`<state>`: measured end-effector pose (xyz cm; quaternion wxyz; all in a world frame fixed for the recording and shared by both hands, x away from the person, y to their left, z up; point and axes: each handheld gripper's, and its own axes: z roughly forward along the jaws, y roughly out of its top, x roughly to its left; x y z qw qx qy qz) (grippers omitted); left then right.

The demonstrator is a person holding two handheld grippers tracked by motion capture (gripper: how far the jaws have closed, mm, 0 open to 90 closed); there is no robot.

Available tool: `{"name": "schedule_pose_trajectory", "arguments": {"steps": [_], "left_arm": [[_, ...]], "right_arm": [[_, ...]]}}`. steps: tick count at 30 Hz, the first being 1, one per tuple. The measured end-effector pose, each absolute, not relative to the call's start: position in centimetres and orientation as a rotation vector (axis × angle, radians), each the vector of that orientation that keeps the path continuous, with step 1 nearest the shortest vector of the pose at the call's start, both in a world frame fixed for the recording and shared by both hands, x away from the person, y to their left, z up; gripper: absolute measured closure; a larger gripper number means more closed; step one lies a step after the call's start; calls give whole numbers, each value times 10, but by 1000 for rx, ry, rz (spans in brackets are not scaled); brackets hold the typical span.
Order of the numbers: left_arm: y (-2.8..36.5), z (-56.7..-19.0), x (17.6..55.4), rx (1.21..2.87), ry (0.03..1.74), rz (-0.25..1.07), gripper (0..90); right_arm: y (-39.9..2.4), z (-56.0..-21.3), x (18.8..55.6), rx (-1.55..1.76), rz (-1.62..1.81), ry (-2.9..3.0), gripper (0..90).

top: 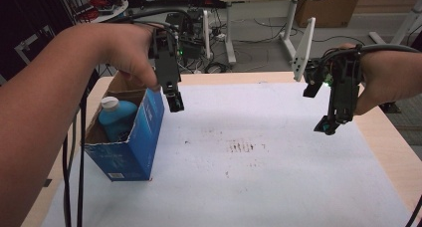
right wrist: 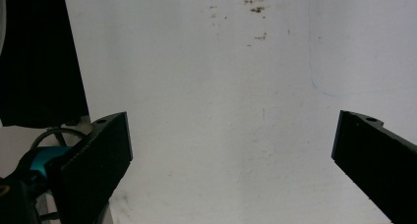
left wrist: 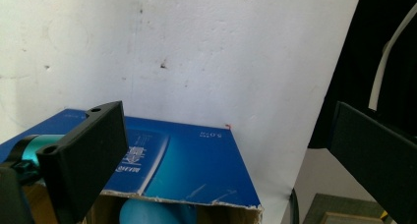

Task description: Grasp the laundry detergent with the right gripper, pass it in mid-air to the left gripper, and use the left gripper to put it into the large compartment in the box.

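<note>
On the left of the table (top: 383, 137), over the white sheet (top: 259, 152), an open blue carton (top: 134, 142) stands upright with a blue bottle (top: 117, 118) inside, white cap (top: 110, 103) up. Left gripper (top: 175, 103) hangs just beside the carton's top right edge, held by the left hand (top: 130, 57), cables (top: 72, 177) trailing down the left side. Right gripper (top: 326, 126) held by the right hand (top: 383, 80) over the right part of the sheet, well apart from the carton, above the surface. High view alone gives the hands, forearms, the brown smudges (top: 244, 147) mid-sheet and the desks and clutter behind; it does not give the jaw gap clearly. Left gripper view does: jaws spread wide, nothing between them, carton's blue printed side (left wrist: 187, 165) below, torn cardboard rim and a bit of the bottle's blue body (left wrist: 147, 213) at the bottom edge. Right gripper view: jaws spread wide too, empty, bare white sheet between, the brown smudges (right wrist: 256, 8) at the top, faint blue pen line (right wrist: 327, 92) at right which the high view does not resolve
</note>
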<state>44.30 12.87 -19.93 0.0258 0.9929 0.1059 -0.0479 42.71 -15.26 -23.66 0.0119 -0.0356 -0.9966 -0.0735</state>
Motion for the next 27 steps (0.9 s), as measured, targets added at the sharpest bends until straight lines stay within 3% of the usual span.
{"name": "schedule_pose_trajectory", "arguments": {"steps": [27], "left_arm": [[121, -200, 441, 3078, 313, -165, 17]], "right_arm": [[-159, -234, 428, -119, -229, -3113, 6]]}}
